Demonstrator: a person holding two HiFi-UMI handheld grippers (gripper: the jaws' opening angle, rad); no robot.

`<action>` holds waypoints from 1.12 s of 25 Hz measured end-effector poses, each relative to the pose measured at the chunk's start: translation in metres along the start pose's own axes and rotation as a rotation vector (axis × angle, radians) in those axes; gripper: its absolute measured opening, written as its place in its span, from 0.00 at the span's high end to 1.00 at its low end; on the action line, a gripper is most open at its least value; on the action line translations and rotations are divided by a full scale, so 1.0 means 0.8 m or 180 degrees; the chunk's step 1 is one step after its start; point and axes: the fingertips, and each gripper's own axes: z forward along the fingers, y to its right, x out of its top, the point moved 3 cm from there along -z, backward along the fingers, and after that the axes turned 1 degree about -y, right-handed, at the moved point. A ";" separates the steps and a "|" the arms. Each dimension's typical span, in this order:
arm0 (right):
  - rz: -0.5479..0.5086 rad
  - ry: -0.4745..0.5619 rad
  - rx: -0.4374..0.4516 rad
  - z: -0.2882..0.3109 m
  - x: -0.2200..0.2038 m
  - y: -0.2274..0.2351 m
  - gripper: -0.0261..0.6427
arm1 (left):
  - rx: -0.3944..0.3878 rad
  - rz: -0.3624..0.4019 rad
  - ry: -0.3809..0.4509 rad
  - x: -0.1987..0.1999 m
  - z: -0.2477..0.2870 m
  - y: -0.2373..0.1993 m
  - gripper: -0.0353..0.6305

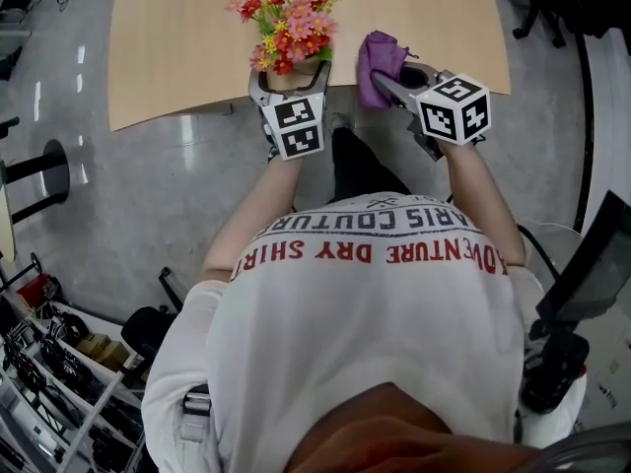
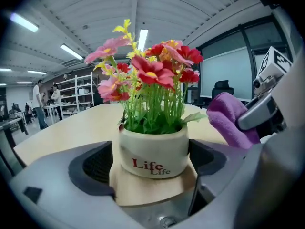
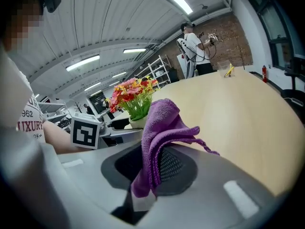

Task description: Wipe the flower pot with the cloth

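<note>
Pot look: the flower pot (image 2: 152, 154) is standing upright, a short, round, cream-white pot packed with green stems and red, pink and yellow flowers (image 2: 147, 75).
Pot place: it is sitting on the pale wooden counter (image 1: 177, 37), at the near edge, upper middle of the head view.
Left jaws: I am keeping my left gripper (image 2: 151, 165) spread around the pot, one pad on each side of its wall. A thin strip of counter is showing at the left pad, and I cannot tell whether the right pad is touching.
Right jaws: I am pinching the purple cloth (image 3: 159, 128) in my right gripper (image 3: 152, 162), and its bunched top is standing up above the pads.
Cloth place: it is hanging just right of the pot, apart from it.
Writing: the pot wall is showing "Life" twice, in red and then smaller in dark red. My shirt is showing "ADVENTURE DRY", upside down in the head view.
</note>
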 end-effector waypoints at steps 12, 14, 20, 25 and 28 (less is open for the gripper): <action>0.0054 0.0004 0.0029 0.012 0.011 0.017 0.89 | -0.0304 0.0134 -0.0013 -0.005 0.001 0.000 0.23; 0.0074 0.0021 0.0051 0.015 0.016 0.020 0.89 | -0.0478 0.0237 -0.0030 -0.006 -0.001 0.001 0.23; 0.0101 0.0070 0.0156 0.038 0.043 0.023 0.89 | -0.1162 0.0580 -0.0069 -0.005 -0.001 -0.009 0.23; 0.0142 0.0135 0.0342 0.051 0.066 0.012 0.89 | -0.1783 0.0924 -0.0091 -0.003 -0.008 -0.020 0.23; 0.0090 0.0118 0.0428 0.061 0.083 -0.005 0.89 | -0.2069 0.1084 -0.0163 0.004 -0.016 -0.033 0.23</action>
